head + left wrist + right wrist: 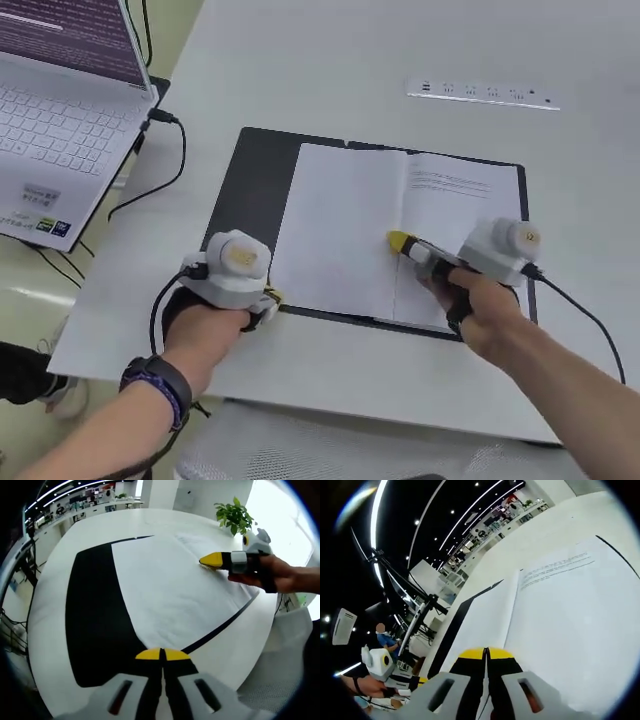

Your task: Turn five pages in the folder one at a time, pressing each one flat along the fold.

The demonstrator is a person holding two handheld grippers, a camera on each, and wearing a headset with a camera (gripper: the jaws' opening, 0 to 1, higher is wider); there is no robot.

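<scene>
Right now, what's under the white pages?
The black folder cover shows beyond the edges of the white pages and lies on the white table. Any further sheets beneath the top pages are covered.

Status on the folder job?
Left tool shut, by folder's near edge. Right tool shut, tip at the fold. Folder open, nothing on pages.

Bright, even overhead light leaves only faint, soft shadows on the white table [330, 60] in the sharp head view — both gripper views bow strongly toward their edges, the left washed out by window glare [287, 515], the right streaked by ceiling strip lights [376, 515].
</scene>
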